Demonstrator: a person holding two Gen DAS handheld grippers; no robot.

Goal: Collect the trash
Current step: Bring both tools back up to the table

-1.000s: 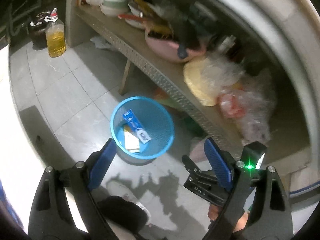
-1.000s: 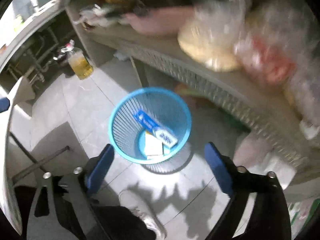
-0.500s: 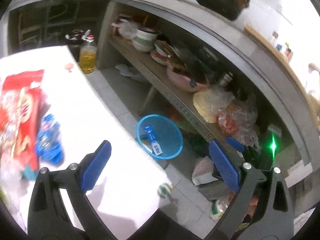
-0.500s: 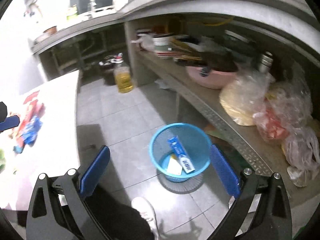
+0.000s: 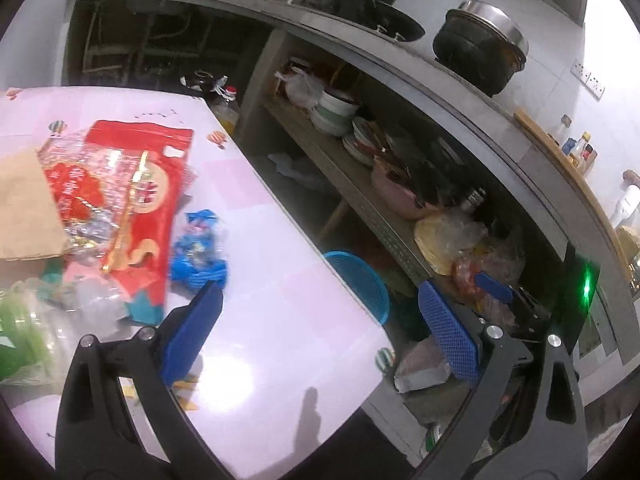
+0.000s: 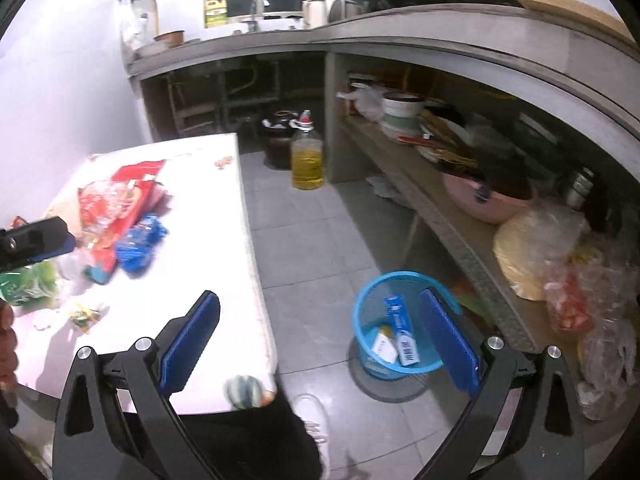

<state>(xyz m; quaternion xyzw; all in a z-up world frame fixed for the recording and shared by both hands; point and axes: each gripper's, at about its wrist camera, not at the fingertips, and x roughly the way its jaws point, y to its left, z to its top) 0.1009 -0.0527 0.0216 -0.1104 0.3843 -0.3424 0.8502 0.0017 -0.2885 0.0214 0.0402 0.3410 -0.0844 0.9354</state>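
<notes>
Left gripper (image 5: 320, 320), left wrist view: jaws spread wide with nothing between the blue pads; they were opening within the last second and now stand at full spread. Its left finger (image 5: 192, 332) hangs over the white table (image 5: 288, 320), lower centre of frame. Trash sits in the left half of the frame: a red snack bag (image 5: 136, 200), a blue wrapper (image 5: 200, 248) just to its right, a brown cardboard piece (image 5: 24, 208) at the left edge, clear plastic and something green blurred at lower left. Blue bin (image 5: 360, 280) shows partly past the table edge, centre frame, on the floor under a shelf of dishes

Right gripper (image 6: 320, 340), right wrist view: jaws wide, empty. Blue bin (image 6: 376, 300) at lower right of centre on the grey tile floor, holding a blue box (image 6: 400, 332) and a white card. White table (image 6: 224, 240) on the left carries the red snack bag (image 6: 120, 200) and blue wrapper (image 6: 140, 248). Left gripper tip (image 6: 40, 236) enters at the left edge. Oil bottle (image 6: 306, 156) stands at upper centre. A white shoe shows at the bottom edge
</notes>
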